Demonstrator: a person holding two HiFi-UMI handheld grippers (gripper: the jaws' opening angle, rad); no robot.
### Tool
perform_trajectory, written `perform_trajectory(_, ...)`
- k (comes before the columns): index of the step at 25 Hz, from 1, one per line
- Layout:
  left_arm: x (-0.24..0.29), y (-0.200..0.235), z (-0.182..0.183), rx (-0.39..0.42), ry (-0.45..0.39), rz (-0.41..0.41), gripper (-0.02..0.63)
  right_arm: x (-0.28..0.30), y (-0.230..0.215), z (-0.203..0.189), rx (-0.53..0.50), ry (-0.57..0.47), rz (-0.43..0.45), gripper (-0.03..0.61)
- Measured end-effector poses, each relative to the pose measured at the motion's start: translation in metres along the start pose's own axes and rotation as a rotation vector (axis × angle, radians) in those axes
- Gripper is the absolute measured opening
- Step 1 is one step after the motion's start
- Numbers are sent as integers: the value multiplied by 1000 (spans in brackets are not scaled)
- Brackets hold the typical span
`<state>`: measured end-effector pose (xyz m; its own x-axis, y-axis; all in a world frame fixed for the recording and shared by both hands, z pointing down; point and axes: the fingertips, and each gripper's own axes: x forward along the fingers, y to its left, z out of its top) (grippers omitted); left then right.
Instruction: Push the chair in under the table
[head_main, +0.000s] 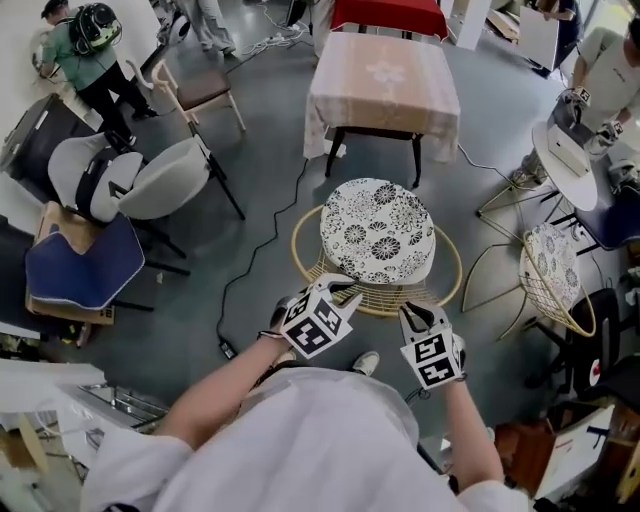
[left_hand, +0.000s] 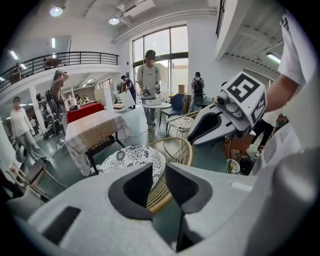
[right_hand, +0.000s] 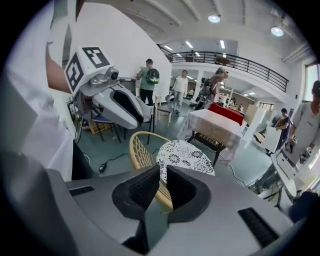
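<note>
Chair (head_main: 377, 230): round floral seat, wicker rim; left tool (head_main: 340, 287), right tool (head_main: 415, 312) narrowly open.

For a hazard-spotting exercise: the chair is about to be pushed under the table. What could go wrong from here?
1. The cable runs close beside the chair; sliding may snag it.
2. The chair's rim looks wider than the gap between the table's front legs, so it may jam.
3. The left gripper and right gripper are open at the rim; a push could slip off.
</note>
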<state>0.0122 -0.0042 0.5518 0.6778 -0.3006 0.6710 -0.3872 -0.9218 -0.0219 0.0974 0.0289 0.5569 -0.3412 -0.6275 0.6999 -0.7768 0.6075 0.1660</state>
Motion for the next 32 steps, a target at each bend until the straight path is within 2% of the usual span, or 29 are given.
perform_trajectory(6,8,-4,-19,98,91,-8,123,1,2,-19,-221,55,102,8)
perform_trajectory(8,9,-10,-27,146,126,-22,142,3,6,-26,-284,83,132,30)
perform_trajectory(11,18,-21,-36,212,177,-47,156,8,9,-43,-386,138,163,98)
perform_trajectory(17,42,-28,-62,374,305,-84,160,25,9,-71,-578,225,195,106)
perform_trajectory(22,60,-23,-81,451,393,-100,160,43,8,-88,-656,272,221,104)
perform_trajectory(27,72,-19,-99,585,506,-91,158,52,1,-97,-733,284,211,89)
perform_trajectory(28,74,-17,-99,610,516,-74,147,54,0,-98,-758,285,204,77)
perform_trajectory(29,75,-15,-98,628,522,-56,99,55,0,-98,-782,287,200,65)
perform_trajectory(32,76,-12,-98,645,531,-23,84,58,2,-100,-812,304,218,51)
